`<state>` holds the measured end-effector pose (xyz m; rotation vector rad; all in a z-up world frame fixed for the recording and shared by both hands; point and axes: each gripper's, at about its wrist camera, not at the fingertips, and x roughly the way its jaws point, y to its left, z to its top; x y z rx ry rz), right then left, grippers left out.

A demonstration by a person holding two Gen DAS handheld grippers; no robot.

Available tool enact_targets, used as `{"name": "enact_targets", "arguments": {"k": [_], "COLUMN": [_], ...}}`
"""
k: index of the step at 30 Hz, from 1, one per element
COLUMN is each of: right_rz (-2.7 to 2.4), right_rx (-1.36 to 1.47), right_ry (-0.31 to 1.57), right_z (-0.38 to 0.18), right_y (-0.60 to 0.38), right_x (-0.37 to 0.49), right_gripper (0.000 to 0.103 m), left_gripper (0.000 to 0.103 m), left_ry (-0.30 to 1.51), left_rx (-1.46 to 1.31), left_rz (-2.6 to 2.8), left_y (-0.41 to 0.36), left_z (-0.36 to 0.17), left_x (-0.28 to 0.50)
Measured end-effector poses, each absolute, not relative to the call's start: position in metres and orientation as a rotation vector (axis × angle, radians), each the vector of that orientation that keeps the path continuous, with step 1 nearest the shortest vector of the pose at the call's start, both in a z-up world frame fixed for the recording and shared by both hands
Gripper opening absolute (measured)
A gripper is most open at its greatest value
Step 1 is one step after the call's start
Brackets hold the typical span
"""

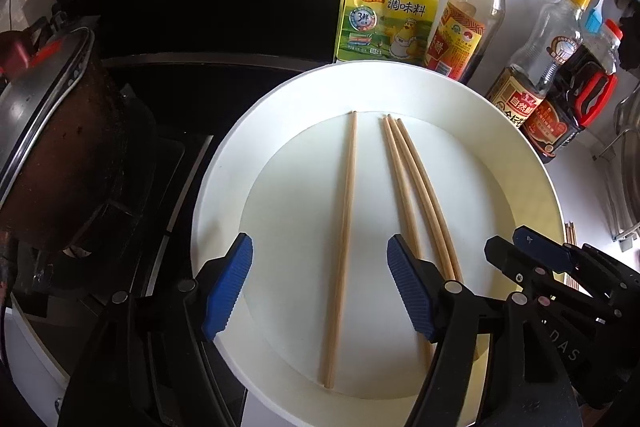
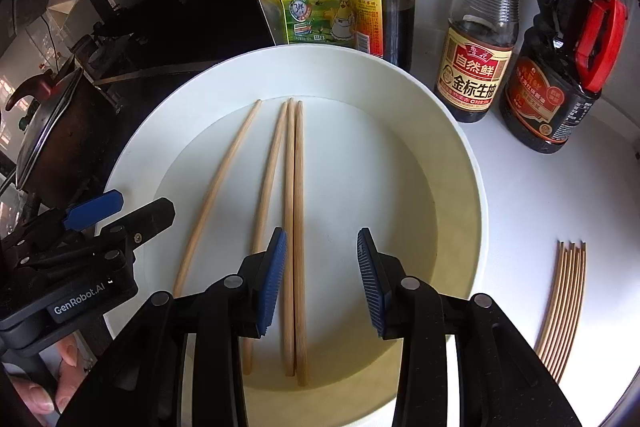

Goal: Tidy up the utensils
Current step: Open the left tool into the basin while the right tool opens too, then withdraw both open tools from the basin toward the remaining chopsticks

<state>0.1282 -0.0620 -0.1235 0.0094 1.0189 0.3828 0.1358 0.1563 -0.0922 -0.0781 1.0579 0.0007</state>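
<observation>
- While four pale wooden chopsticks [image 2: 294,227] lie inside the wide round white basin [image 2: 452,155], both claws hover above them, spread and empty.
- The left gripper [image 1: 320,291] straddles the lone left chopstick [image 1: 344,243], whose long axis runs straight away between its blue pads.
- The right gripper [image 2: 322,279] hangs over the touching pair [image 2: 299,247], likewise aligned lengthwise and nearest to it.
- A sorted bundle of thin chopsticks [image 2: 564,311] rests on the white counter, right of the basin.
</observation>
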Motion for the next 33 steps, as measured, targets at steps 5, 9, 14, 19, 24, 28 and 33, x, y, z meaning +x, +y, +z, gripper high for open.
{"name": "enact_targets", "arguments": {"k": [5,9,14,19,24,28,33], "right_rz": [0.381,0.385,0.382,0.370,0.346,0.310,0.251], "right_rx": [0.002,0.003,0.007,0.016,0.032,0.037,0.042], "right_ry": [1.005,0.983,0.954,0.933,0.930,0.930,0.936], "right_z": [-0.115,-0.105,-0.092,-0.084,-0.084,-0.088,-0.095], "right_y": [-0.071,-0.079,-0.093,-0.115,-0.141,-0.167,-0.201], "right_x": [0.115,0.103,0.088,0.071,0.056,0.041,0.028], "right_gripper": [0.035,0.035,0.039,0.040,0.043,0.044,0.044], "left_gripper": [0.070,0.074,0.083,0.090,0.091,0.091,0.091], "left_ry": [1.048,1.033,1.002,0.977,0.967,0.944,0.963], "left_rx": [-0.075,-0.080,-0.076,-0.086,-0.072,-0.072,-0.067], "left_rz": [0.009,0.015,0.016,0.008,-0.017,-0.050,-0.079], "left_y": [0.156,0.155,0.145,0.133,0.115,0.098,0.075], "left_z": [-0.085,-0.077,-0.063,-0.053,-0.049,-0.046,-0.048], "left_x": [0.120,0.108,0.091,0.074,0.061,0.053,0.046]}}
